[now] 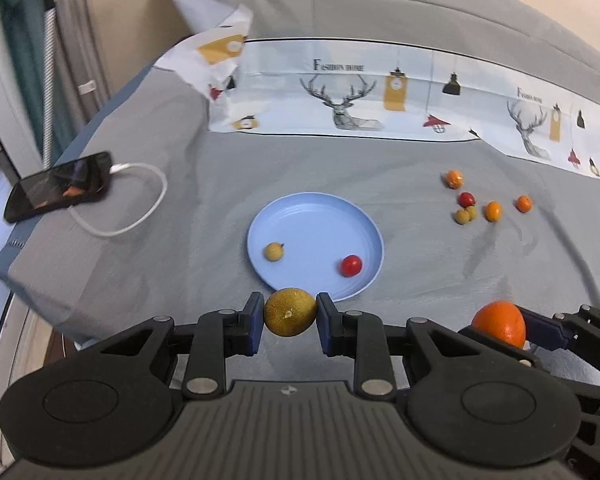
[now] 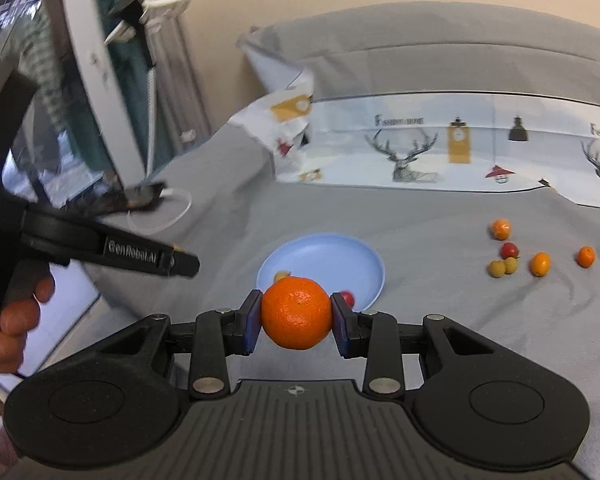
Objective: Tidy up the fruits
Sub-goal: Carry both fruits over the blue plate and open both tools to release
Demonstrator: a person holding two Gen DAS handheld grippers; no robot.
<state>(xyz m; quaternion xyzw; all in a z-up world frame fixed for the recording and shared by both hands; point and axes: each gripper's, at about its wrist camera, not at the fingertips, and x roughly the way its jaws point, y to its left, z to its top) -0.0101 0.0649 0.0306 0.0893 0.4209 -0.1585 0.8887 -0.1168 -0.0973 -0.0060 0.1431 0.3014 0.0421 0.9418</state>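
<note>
Plate: blue plate [image 1: 296, 216] at centre of the left wrist frame, lying on the grey bedspread [image 1: 220, 184]; a yellow-green small fruit [image 1: 274, 251] sits at its left, a red cherry tomato [image 1: 351, 265] at its lower right.
Left gripper: left gripper [image 1: 290, 314] low in the centre of its own frame, blue pads clamped on a yellow-green round fruit [image 1: 290, 312] just below the plate's near rim.
Right gripper: right gripper [image 2: 296, 314] at lower centre of its own frame, pads pressed on both sides of an orange mandarin [image 2: 296, 312].
Loose fruit: cluster of small fruits [image 1: 486, 202] at right of the left wrist frame, orange, red and yellow-green, well apart from the plate.
Phone: black phone [image 1: 60, 186] at left edge, white cable [image 1: 140, 200] looping beside it.
Pillow: deer-print pillow [image 1: 348, 96] across the upper middle.
Hand: person's hand [image 2: 14, 320] at left edge of the right wrist frame, fingers around the left gripper's handle.
</note>
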